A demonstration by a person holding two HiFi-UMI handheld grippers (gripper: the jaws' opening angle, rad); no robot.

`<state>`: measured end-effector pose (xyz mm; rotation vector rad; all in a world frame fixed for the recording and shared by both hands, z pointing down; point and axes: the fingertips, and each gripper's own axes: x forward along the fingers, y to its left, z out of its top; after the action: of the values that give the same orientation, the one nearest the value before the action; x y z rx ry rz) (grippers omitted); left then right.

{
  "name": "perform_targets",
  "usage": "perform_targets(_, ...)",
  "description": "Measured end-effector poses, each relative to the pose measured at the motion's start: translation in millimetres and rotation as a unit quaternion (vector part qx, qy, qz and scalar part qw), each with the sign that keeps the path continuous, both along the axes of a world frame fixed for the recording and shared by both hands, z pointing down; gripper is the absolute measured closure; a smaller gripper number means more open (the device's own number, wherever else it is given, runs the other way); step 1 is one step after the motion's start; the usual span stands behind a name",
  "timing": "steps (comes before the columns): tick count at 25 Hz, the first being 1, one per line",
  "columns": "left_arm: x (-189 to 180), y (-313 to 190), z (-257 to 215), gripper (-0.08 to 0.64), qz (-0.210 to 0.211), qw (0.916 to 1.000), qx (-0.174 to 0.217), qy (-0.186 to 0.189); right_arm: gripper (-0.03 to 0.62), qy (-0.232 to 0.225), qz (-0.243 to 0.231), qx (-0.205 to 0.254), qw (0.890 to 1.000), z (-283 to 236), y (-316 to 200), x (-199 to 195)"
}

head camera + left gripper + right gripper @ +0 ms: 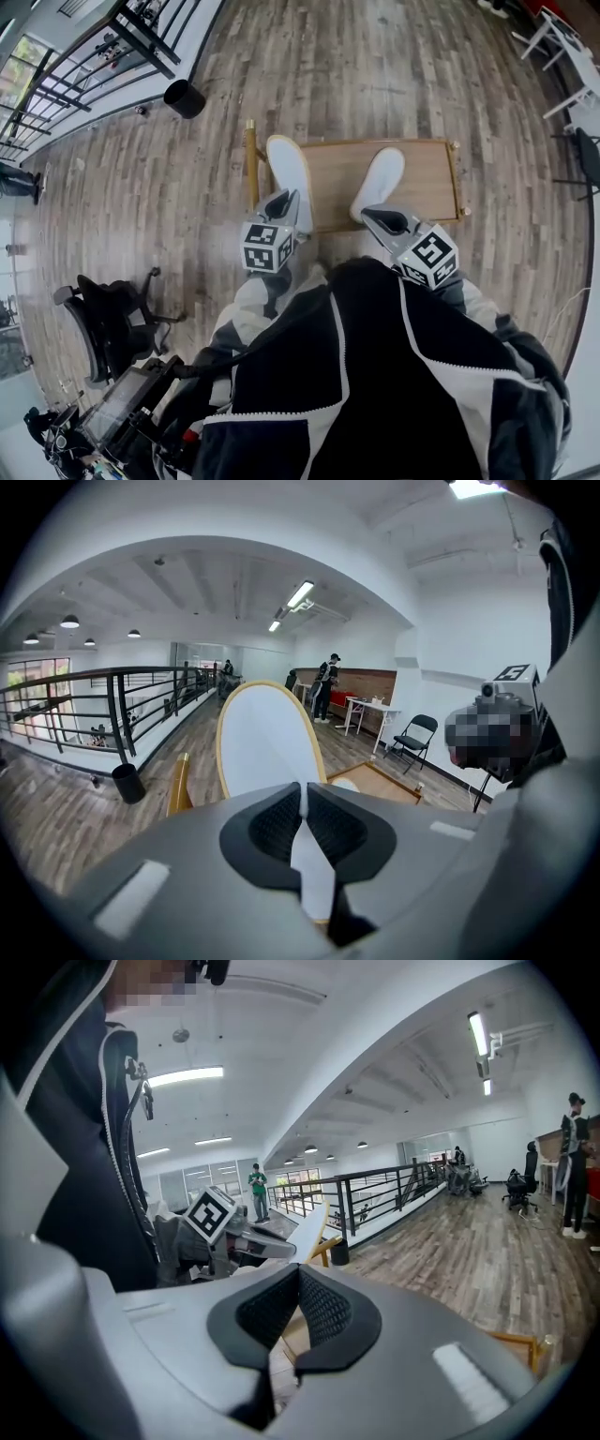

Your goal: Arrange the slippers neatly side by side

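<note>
Slippers are sitting apart at this moment. The held slipper [267, 738] is pinched by one end in my left claw [305, 794], with its white face and tan rim standing upright straight beyond the pads.

To do this step well, I am judging that I should be lowering it flat and turning it until its long edge runs parallel with its mate. I should be releasing only once it is resting fully on the wood.

My right claw [298, 1274] is clenched too, pads meeting at the tips, and I am seeing nothing gripped between them. Just beyond that claw's tip, near it if not touching, the second slipper [380, 178] is lying on the worktop [427, 178], stretching ahead and to the claw's right. The held slipper is hanging off to the right claw's left, apart from its mate. By my judgement it is above the worktop's left edge.
</note>
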<state>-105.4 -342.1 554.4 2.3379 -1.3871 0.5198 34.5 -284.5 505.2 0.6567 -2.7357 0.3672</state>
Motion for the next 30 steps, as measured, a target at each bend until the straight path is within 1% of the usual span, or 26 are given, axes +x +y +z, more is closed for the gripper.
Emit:
perform_targets(3, -9.7, -15.0, 25.2, 0.526, -0.01, 0.9993, -0.034, 0.015, 0.588, 0.009, 0.016, 0.0, 1.0, 2.9, 3.1, 9.0)
perform_targets(5, -15.9, -24.8, 42.9, 0.526, -0.017, 0.9982, -0.055, 0.017, 0.588, 0.01, 0.031, -0.002, 0.999, 3.2, 4.1, 15.7)
perform_targets(10, -26.6, -42.6, 102.4, 0.526, -0.026, 0.9933, -0.111, -0.019, 0.588, 0.02, 0.072, -0.01, 0.997, 10.8, 4.6, 38.4)
perform_targets(15, -27.1, -43.2, 151.5, 0.526, -0.034, 0.9851, -0.166, -0.029, 0.588, 0.037, 0.108, -0.007, 0.993, 9.6, 16.8, 61.9)
perform_targets(17, -28.4, -43.9, 162.6, 0.526, -0.04, 0.9827, -0.179, -0.028, 0.588, 0.039, 0.116, -0.008, 0.992, 10.4, 21.0, 66.5)
perform_targets(19, -29.4, -44.1, 167.3, 0.526, -0.04, 0.9818, -0.183, -0.032, 0.588, 0.042, 0.121, -0.008, 0.992, 8.4, 26.6, 68.0)
perform_targets(22, -32.5, -46.5, 176.7, 0.526, -0.038, 0.9799, -0.19, -0.047, 0.588, 0.045, 0.128, -0.006, 0.991, 6.5, 32.1, 70.1)
perform_targets(24, -36.3, -52.3, 187.8, 0.526, -0.046, 0.9771, -0.201, -0.054, 0.588, 0.045, 0.133, -0.009, 0.99, 9.1, 30.4, 74.8)
perform_targets(27, -32.8, -62.1, 201.8, 0.526, -0.055, 0.9731, -0.218, -0.051, 0.588, 0.051, 0.141, -0.012, 0.989, 11.3, 29.2, 86.4)
perform_targets(30, -36.5, -62.6, 215.0, 0.526, -0.064, 0.9691, -0.232, -0.054, 0.588, 0.055, 0.144, -0.02, 0.988, 15.5, 32.8, 86.5)
